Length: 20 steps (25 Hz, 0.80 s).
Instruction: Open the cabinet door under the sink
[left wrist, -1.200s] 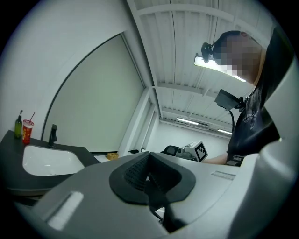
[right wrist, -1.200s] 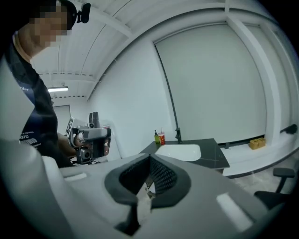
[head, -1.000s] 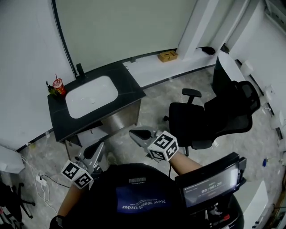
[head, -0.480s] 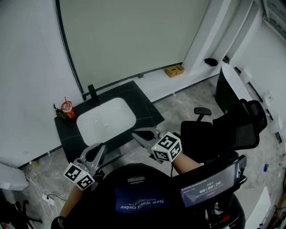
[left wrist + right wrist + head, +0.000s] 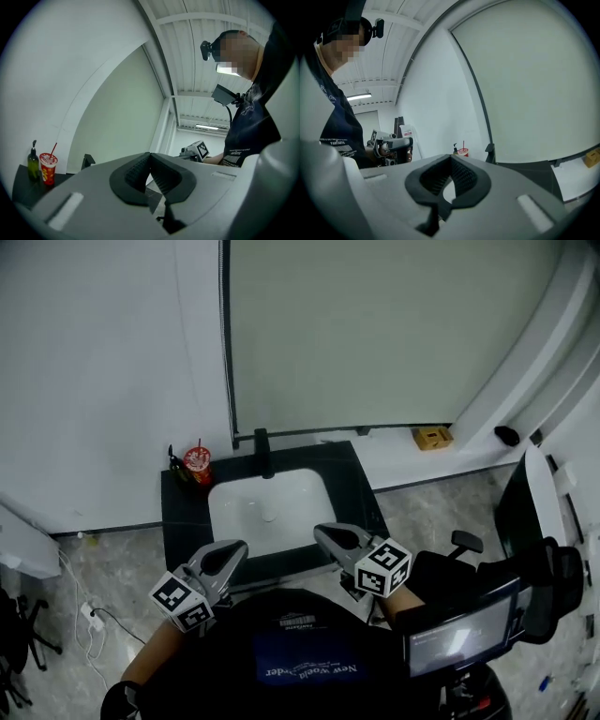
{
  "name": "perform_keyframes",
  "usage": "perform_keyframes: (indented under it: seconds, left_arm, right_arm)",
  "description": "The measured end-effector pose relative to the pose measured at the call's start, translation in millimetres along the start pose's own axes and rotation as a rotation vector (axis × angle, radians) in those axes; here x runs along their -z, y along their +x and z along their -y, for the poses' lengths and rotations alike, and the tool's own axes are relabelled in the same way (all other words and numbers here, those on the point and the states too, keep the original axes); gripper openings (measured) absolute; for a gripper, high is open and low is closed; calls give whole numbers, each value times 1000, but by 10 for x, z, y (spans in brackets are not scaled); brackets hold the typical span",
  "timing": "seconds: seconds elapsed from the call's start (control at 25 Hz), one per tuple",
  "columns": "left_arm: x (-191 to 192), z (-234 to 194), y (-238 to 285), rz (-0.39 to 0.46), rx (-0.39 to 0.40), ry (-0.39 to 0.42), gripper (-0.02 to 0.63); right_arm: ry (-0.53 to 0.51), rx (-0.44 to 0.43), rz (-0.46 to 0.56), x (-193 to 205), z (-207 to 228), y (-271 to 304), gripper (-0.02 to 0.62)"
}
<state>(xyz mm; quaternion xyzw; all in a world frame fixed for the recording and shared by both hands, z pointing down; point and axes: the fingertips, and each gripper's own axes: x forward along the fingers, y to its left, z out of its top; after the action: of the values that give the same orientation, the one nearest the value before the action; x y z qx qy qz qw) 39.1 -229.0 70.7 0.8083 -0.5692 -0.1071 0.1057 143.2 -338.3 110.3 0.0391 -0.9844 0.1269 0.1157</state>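
Sink [image 5: 267, 507] straight ahead of me: a white basin let into the black worktop [image 5: 183, 521], with the dark faucet [image 5: 263, 452] at its back edge. A red cup [image 5: 197, 460] with a straw stands beside a small bottle [image 5: 175, 465] at the back left corner. My left tool [image 5: 232, 551] and right tool [image 5: 325, 533] show against the worktop's near edge, one at each side of the basin. Both have their jaws closed together on nothing. The cabinet door lies below that edge, hidden from my head view and outside both tool views.
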Motion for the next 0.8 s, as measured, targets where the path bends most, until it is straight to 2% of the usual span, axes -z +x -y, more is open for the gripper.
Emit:
perform_keyframes:
  seconds: [0.24, 0.36, 0.52, 0.8]
  left_arm:
    - [-6, -104, 155, 39, -136, 21, 0]
    - [-55, -177, 229, 73, -199, -1, 0]
    - [-51, -221, 308, 75, -247, 13, 0]
    - [-118, -280, 316, 96, -267, 4, 0]
  right_arm:
    - [-26, -133, -39, -48, 318, 183, 0]
    - [-38, -182, -59, -76, 482, 277, 0]
    - [-47, -211, -64, -115, 632, 357, 0]
    - [-56, -241, -76, -107, 638, 450, 0]
